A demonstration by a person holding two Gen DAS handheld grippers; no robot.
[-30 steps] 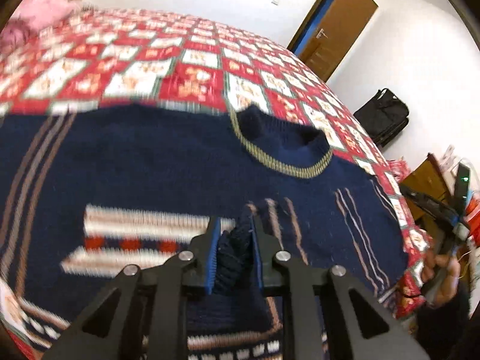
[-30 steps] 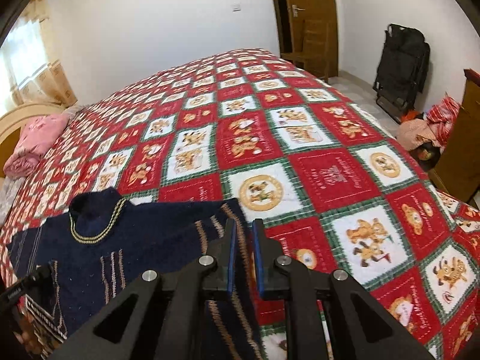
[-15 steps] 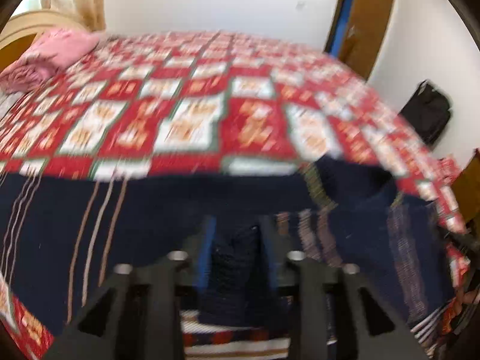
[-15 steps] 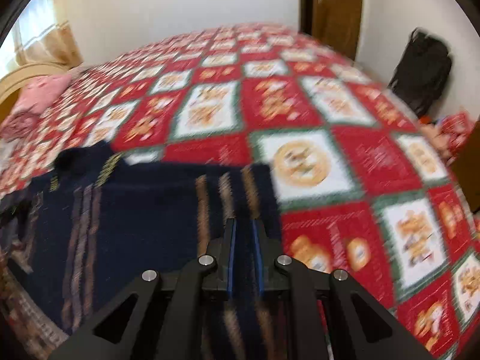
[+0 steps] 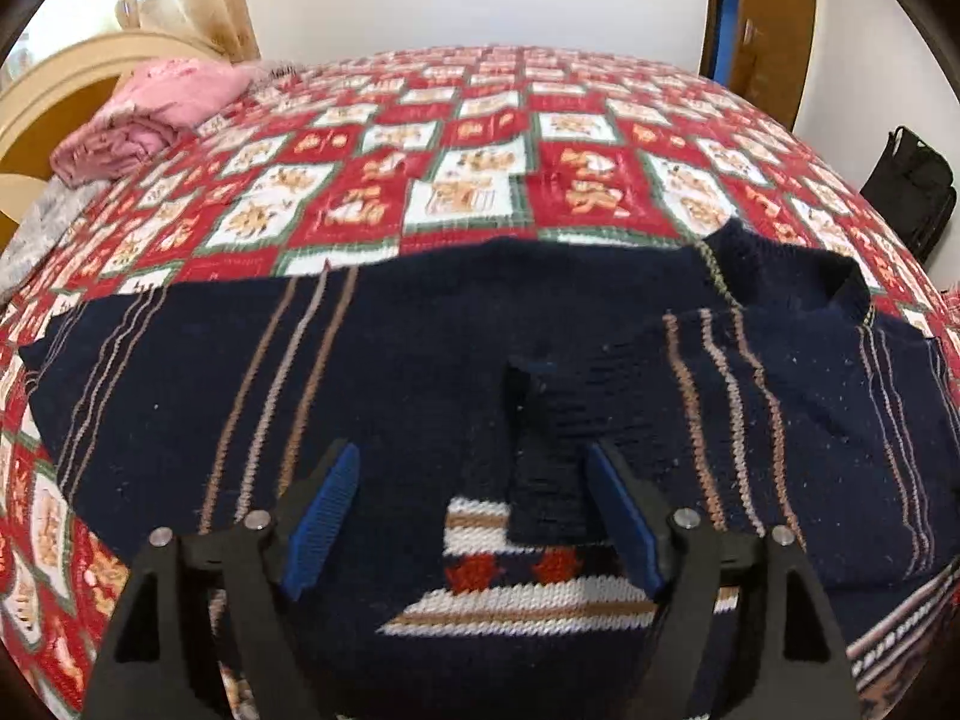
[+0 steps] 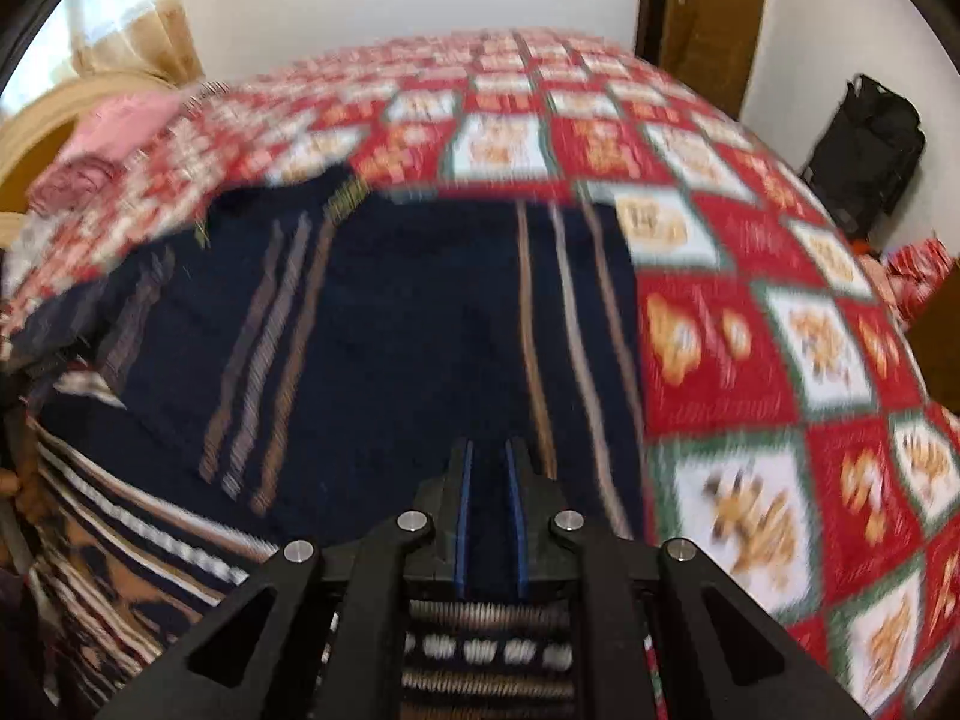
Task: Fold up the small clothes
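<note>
Both sleeves folded inward, left tongs (image 5: 474, 510) opening (sweater (image 5: 420, 360) cuff released), right tongs (image 6: 489, 504) clamped.

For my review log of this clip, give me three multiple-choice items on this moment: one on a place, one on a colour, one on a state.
1. Where does the pink folded cloth lie?
A. at the far left of the bed, by the headboard
B. on the sweater
C. beside the black bag

2. What colour is the sweater's body?
A. grey
B. navy
C. green

3. How does the left gripper stand?
A. clamped flat on the bedspread
B. holding the pink cloth
C. jaws apart, the cuff loose between them

Answers:
1 A: it sits on the bedspread next to the curved headboard.
2 B: dark blue knit with tan stripes.
3 C: the jaws are opening; neither blue pad presses the cuff.
</note>
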